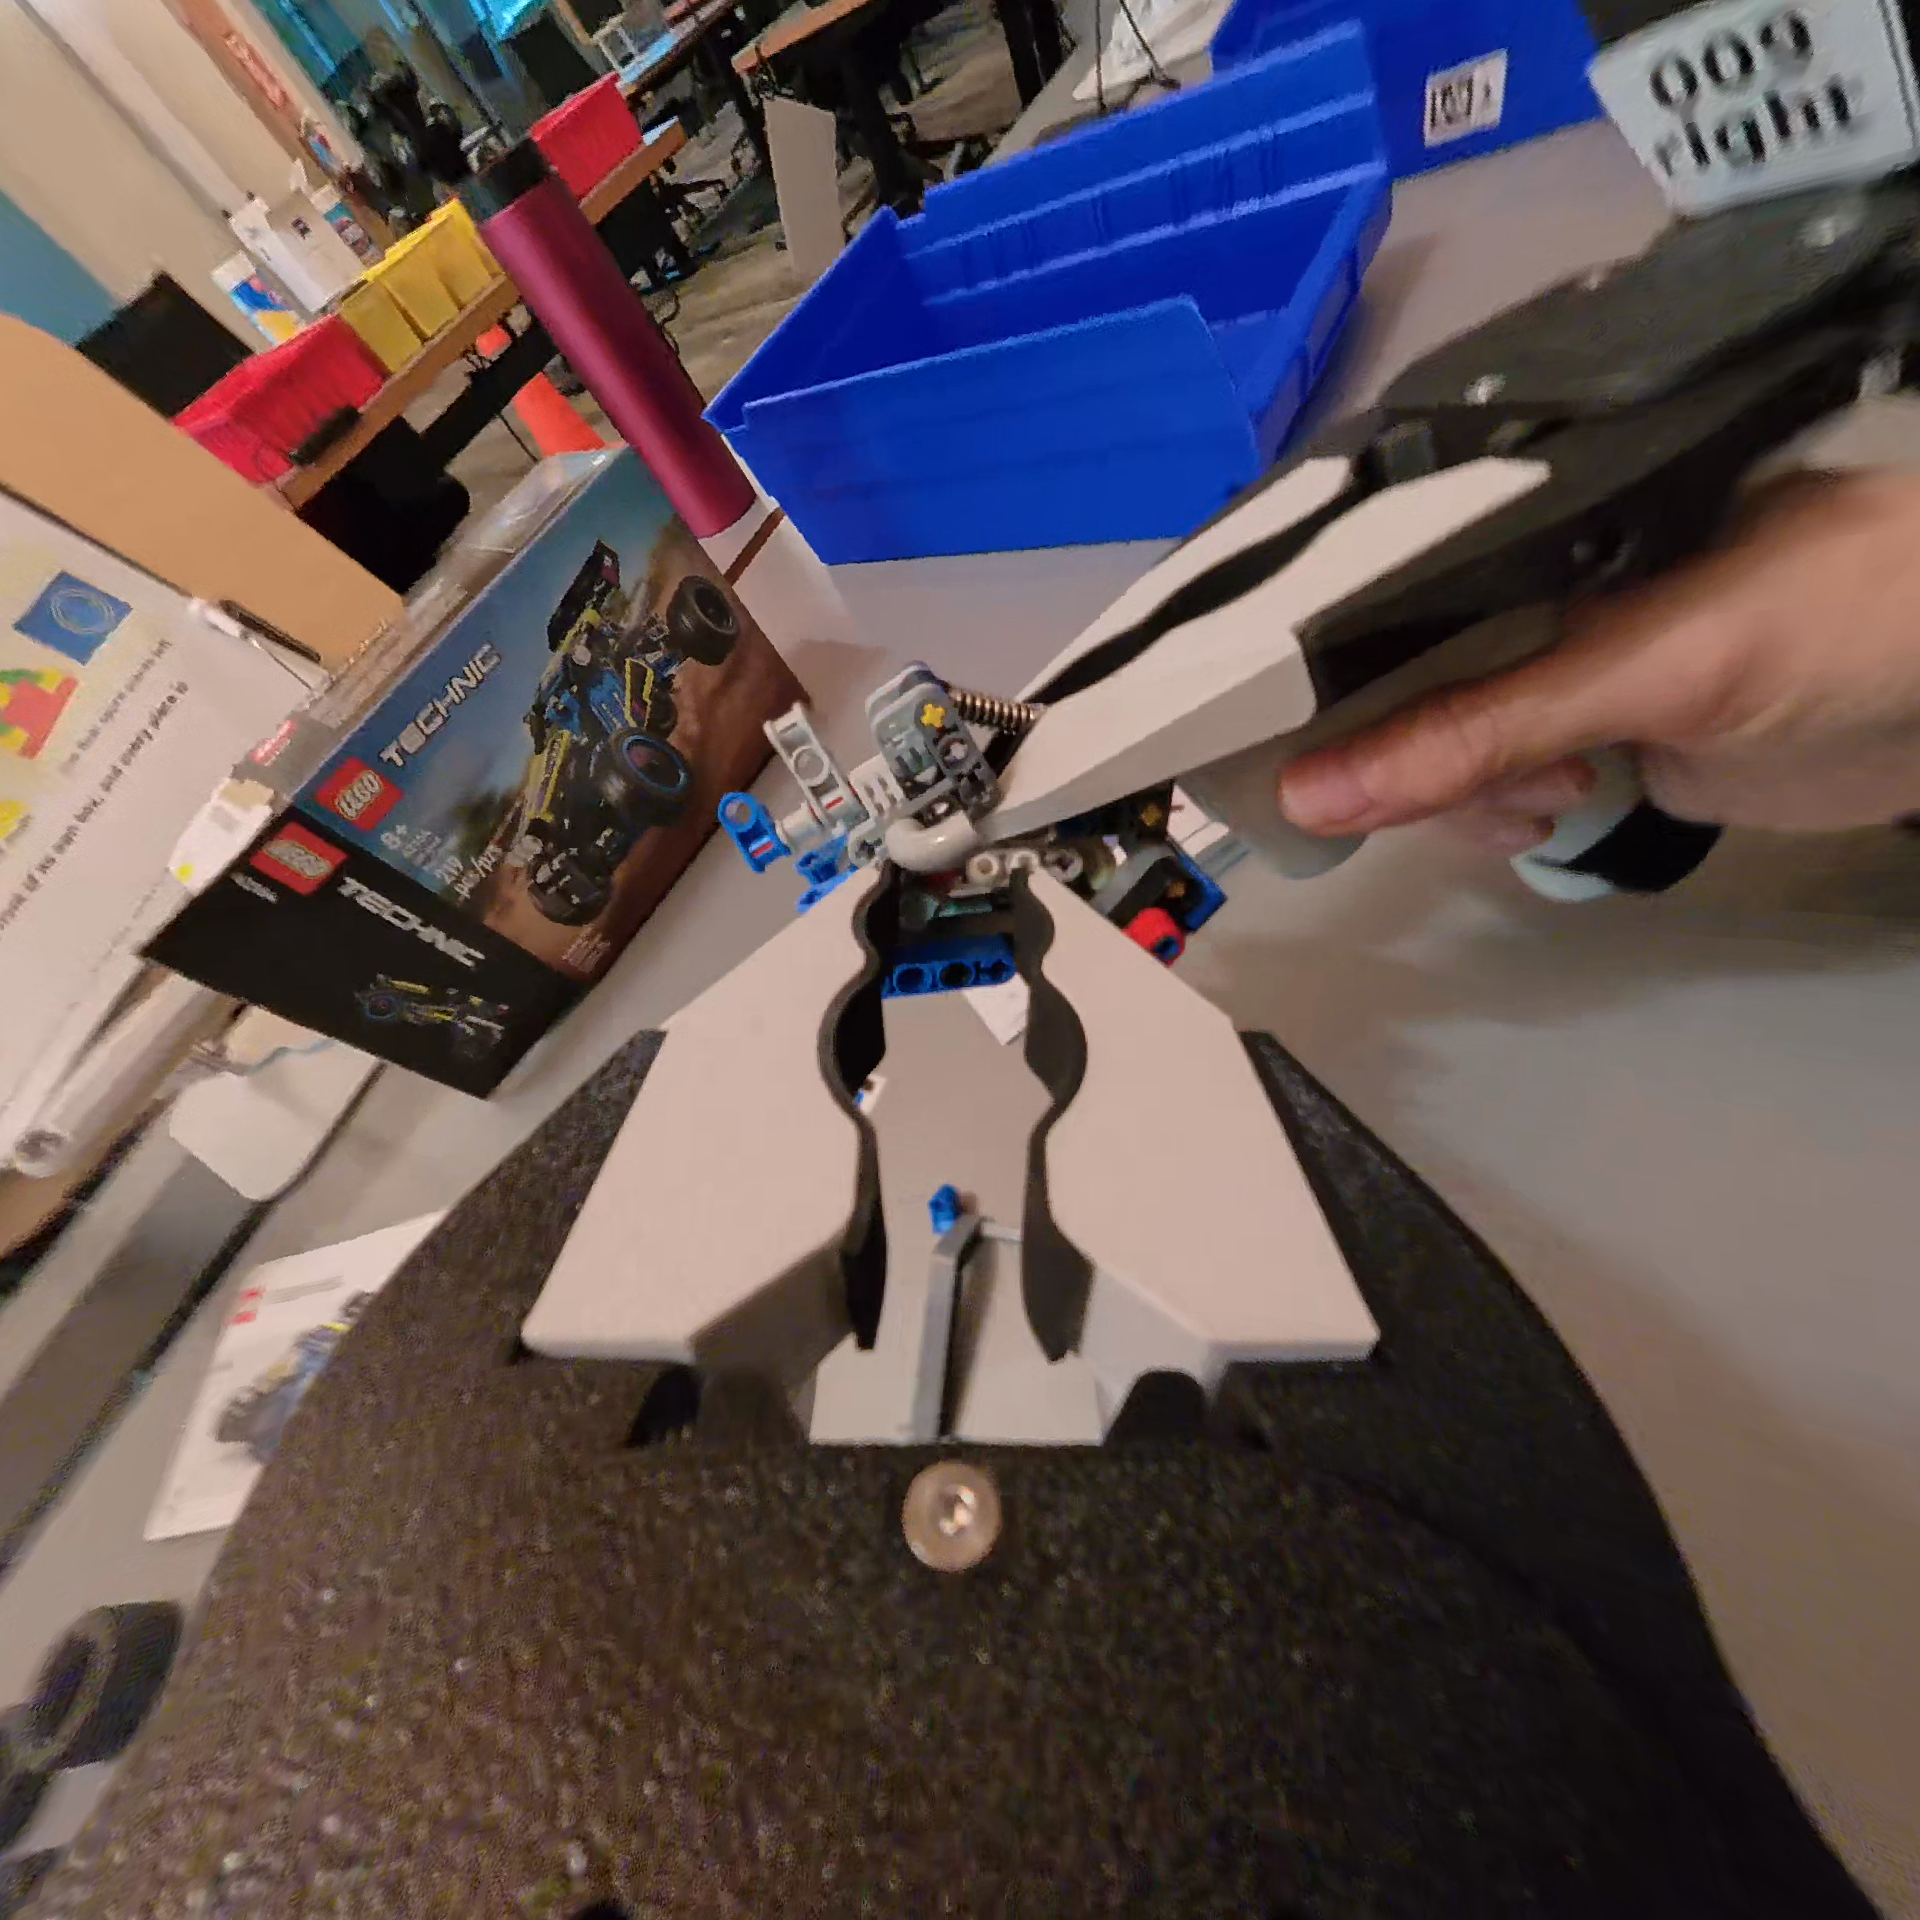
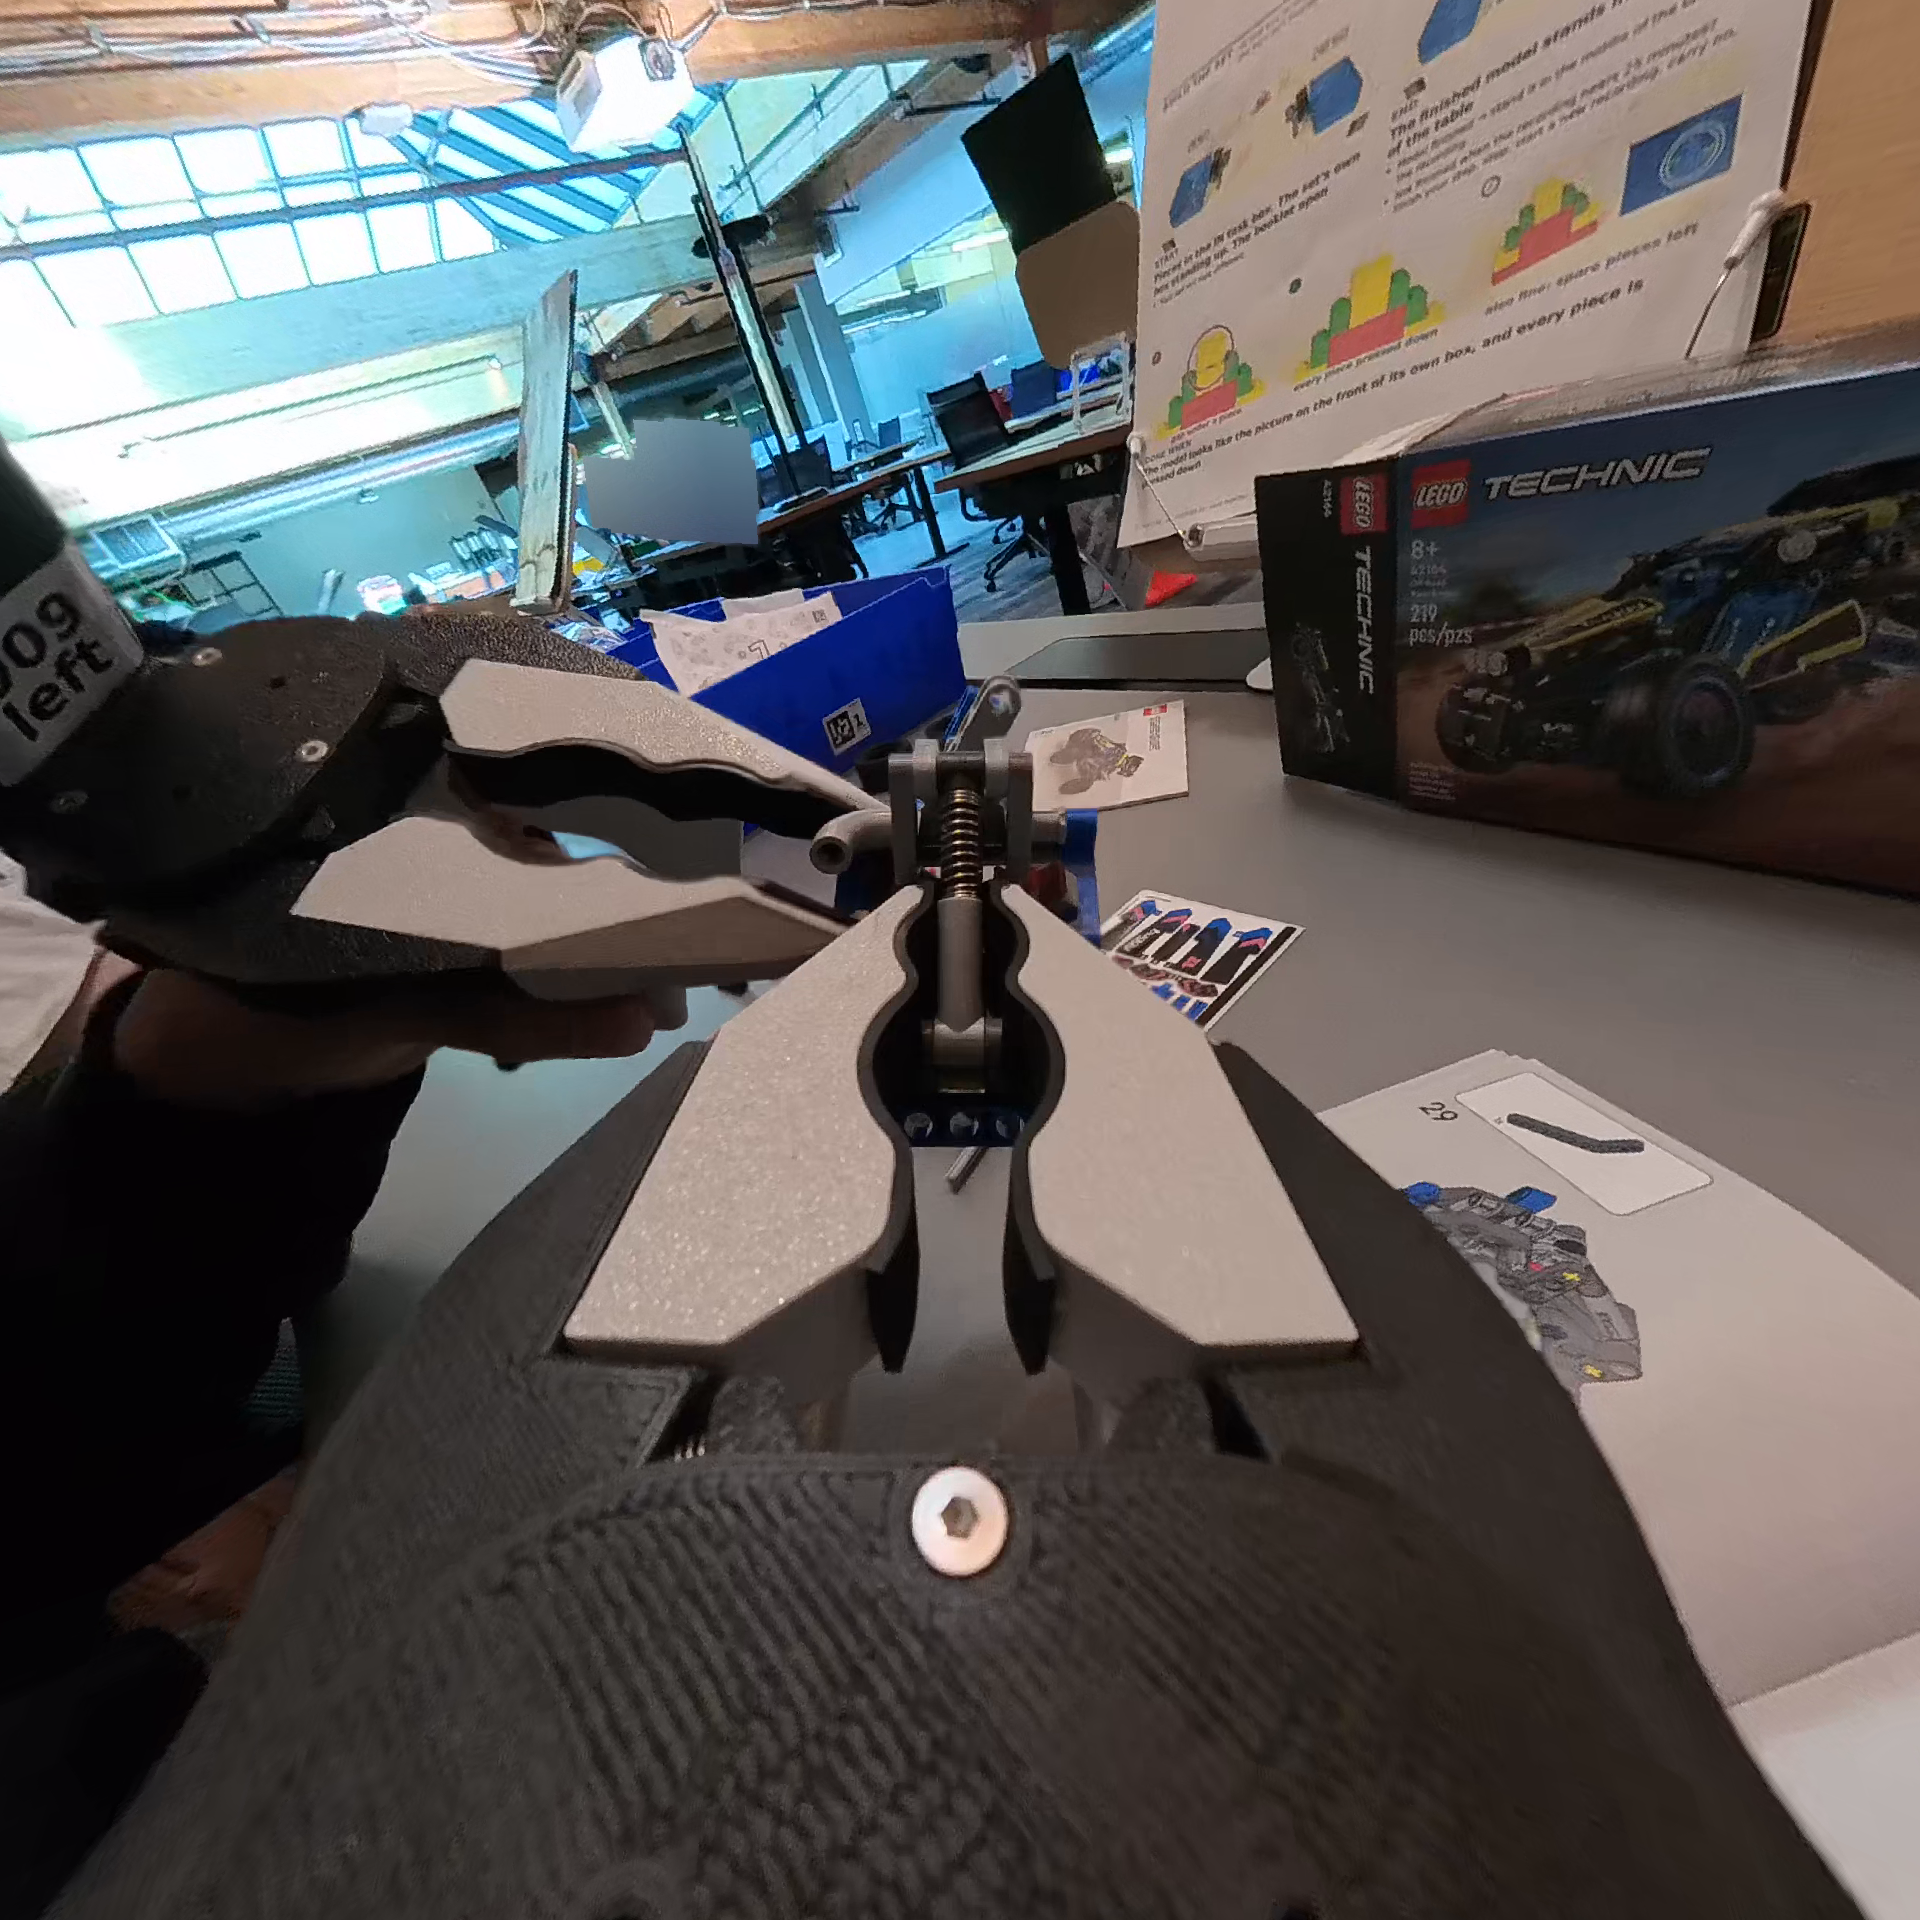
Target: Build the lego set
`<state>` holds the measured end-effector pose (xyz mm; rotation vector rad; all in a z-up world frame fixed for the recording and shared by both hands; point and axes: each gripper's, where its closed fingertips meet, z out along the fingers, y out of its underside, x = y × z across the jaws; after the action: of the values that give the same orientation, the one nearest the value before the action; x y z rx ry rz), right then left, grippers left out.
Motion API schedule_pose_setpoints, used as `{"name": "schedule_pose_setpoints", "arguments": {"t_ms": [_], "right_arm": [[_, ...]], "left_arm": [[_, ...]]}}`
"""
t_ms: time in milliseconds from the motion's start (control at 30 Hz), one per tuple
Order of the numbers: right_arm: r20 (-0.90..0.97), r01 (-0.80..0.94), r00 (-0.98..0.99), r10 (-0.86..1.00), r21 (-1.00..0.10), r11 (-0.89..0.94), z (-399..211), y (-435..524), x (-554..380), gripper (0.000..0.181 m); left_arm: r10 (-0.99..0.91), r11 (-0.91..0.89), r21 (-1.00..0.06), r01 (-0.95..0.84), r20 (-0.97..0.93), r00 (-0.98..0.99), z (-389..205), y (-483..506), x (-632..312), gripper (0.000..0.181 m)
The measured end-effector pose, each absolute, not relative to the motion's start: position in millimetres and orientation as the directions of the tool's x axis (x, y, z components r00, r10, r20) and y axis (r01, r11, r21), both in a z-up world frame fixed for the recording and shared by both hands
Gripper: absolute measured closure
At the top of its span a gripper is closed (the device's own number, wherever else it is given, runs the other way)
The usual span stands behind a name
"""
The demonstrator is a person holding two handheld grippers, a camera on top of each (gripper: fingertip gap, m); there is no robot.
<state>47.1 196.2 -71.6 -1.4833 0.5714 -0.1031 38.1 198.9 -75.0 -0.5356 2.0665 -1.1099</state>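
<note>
Seating the shock (image 2: 961,862) called for a straight push while the right gripper (image 2: 961,904) clamped it and the left gripper (image 1: 951,883) gripped the chassis (image 1: 940,971) above the table (image 1: 1558,1143).

Obstacles: partly built lego model (image 1: 940,831) at centre frame, pinched between both grippers | set box (image 1: 488,810) just left of it | blue bins (image 1: 1049,416) across the upper centre | maroon cylinder (image 1: 613,343) at upper left | Free room: bare grey table (image 1: 1455,1091) at right of frame, with open booklet (image 2: 1558,1299) lying flat at lower right in the right wrist view
</note>
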Motion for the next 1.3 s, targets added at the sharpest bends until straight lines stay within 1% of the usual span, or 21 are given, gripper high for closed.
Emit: {"name": "schedule_pose_setpoints", "arguments": {"t_ms": [100,200,367,533,567,767,900,933,1000,1067,1233,1300], "right_arm": [[-0.313,-0.301,0.866,-0.389,-0.949,0.094,-73,198,46,0.176],[-0.306,-0.295,0.863,-0.403,-0.951,0.089,-73,196,47,0.176],[-0.305,-0.296,0.851,-0.428,-0.951,0.089,-74,194,50,0.176],[-0.286,-0.271,0.843,-0.456,-0.957,0.099,-72,192,52,0.176],[-0.279,-0.265,0.841,-0.463,-0.959,0.096,-72,191,52,0.176],[-0.297,-0.271,0.835,-0.462,-0.955,0.125,-72,190,53,0.176],[-0.307,-0.272,0.842,-0.444,-0.952,0.142,-70,191,52,0.176],[-0.299,-0.263,0.846,-0.442,-0.954,0.143,-69,191,52,0.176],[-0.296,-0.266,0.851,-0.433,-0.955,0.13,-69,192,51,0.176],[-0.314,-0.283,0.854,-0.414,-0.949,0.136,-69,194,50,0.176],[-0.297,-0.263,0.863,-0.408,-0.955,0.137,-66,196,46,0.176],[-0.287,-0.252,0.863,-0.417,-0.958,0.138,-65,195,46,0.176]], "left_arm": [[-0.597,0.611,-0.791,0.017,-0.475,-0.647,-77,201,38,0.162],[-0.59,0.653,-0.757,0.026,-0.529,-0.61,-78,200,40,0.161],[-0.666,0.577,-0.817,-0.026,-0.451,-0.594,-79,200,45,0.164],[-0.733,0.467,-0.882,-0.06,-0.349,-0.584,-75,199,47,0.171],[-0.739,0.459,-0.886,-0.06,-0.344,-0.579,-75,199,48,0.174],[-0.735,0.477,-0.878,-0.043,-0.372,-0.566,-74,198,48,0.174],[-0.73,0.45,-0.892,-0.043,-0.339,-0.593,-70,198,46,0.173],[-0.703,0.481,-0.876,-0.02,-0.373,-0.606,-71,197,45,0.17],[-0.63,0.586,-0.809,0.034,-0.481,-0.609,-74,200,43,0.167],[-0.592,0.649,-0.759,0.048,-0.544,-0.594,-75,202,41,0.165],[-0.54,0.75,-0.657,0.074,-0.674,-0.504,-70,209,43,0.175],[-0.547,0.753,-0.655,0.069,-0.68,-0.488,-69,208,43,0.175]]}}
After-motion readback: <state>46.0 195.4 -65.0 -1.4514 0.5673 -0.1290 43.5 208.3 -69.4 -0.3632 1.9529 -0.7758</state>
